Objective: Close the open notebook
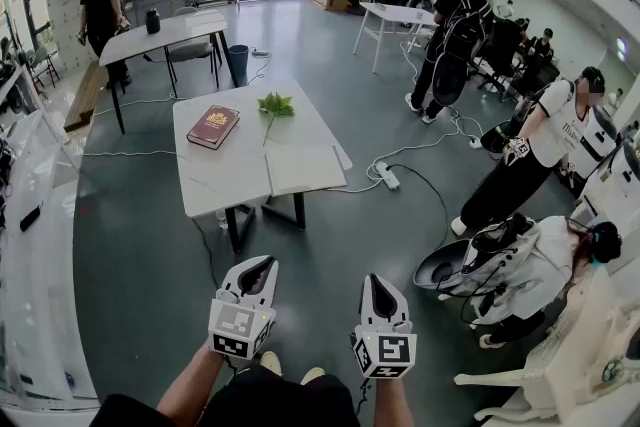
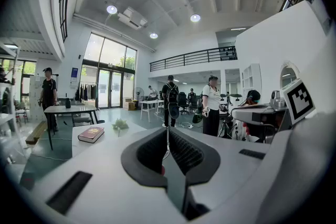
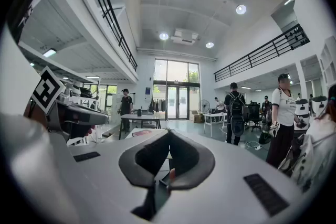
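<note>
Notebook (image 1: 305, 170): one, open, on table (image 1: 300, 123); one red book (image 1: 213, 126) nearby.

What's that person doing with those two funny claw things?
A person holds a gripper in each hand, the left gripper and the right gripper. Both are shut and empty, held out above the floor, short of a white table. On the table lie an open notebook, a closed red book and a green leafy sprig. Nothing is being touched, and closing the notebook has not yet begun.
</note>
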The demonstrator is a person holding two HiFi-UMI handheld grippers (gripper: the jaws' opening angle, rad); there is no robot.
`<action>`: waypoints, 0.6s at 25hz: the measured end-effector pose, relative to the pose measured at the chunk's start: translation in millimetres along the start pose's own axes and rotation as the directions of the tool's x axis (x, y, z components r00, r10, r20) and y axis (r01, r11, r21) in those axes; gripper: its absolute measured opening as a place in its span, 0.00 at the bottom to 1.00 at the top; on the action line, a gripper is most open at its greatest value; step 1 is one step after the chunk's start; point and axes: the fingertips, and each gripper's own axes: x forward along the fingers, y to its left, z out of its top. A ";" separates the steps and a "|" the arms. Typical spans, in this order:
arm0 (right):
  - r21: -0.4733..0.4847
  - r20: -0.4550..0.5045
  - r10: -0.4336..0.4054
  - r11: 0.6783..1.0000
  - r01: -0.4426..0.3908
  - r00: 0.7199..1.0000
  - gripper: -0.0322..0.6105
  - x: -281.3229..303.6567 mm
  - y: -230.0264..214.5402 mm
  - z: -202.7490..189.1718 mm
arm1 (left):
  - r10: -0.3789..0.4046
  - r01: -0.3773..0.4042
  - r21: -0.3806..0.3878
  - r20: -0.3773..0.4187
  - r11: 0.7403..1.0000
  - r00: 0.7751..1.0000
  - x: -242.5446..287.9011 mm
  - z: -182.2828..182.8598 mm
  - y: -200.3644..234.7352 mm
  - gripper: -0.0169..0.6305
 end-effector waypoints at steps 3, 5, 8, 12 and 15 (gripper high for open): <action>-0.004 -0.001 0.003 1.000 -0.003 1.000 0.08 6.3 3.1 0.7 | -0.004 0.004 0.001 0.001 1.000 1.000 3.6 0.4 5.8 0.07; -0.013 0.000 0.004 1.000 -0.004 1.000 0.08 11.0 6.8 2.0 | -0.006 0.006 -0.002 0.001 1.000 1.000 5.8 1.1 10.9 0.07; -0.028 -0.003 0.003 1.000 -0.003 1.000 0.08 17.6 14.2 4.0 | -0.011 0.011 -0.002 0.000 1.000 1.000 7.0 1.0 18.5 0.07; -0.035 0.000 -0.007 0.999 0.007 1.000 0.08 27.1 24.7 6.1 | -0.015 0.015 -0.003 0.000 1.000 1.000 8.9 -2.5 32.2 0.07; -0.034 -0.006 -0.018 0.999 0.018 1.000 0.08 34.1 25.5 4.4 | -0.021 0.021 -0.009 -0.002 1.000 1.000 14.1 -4.1 38.9 0.07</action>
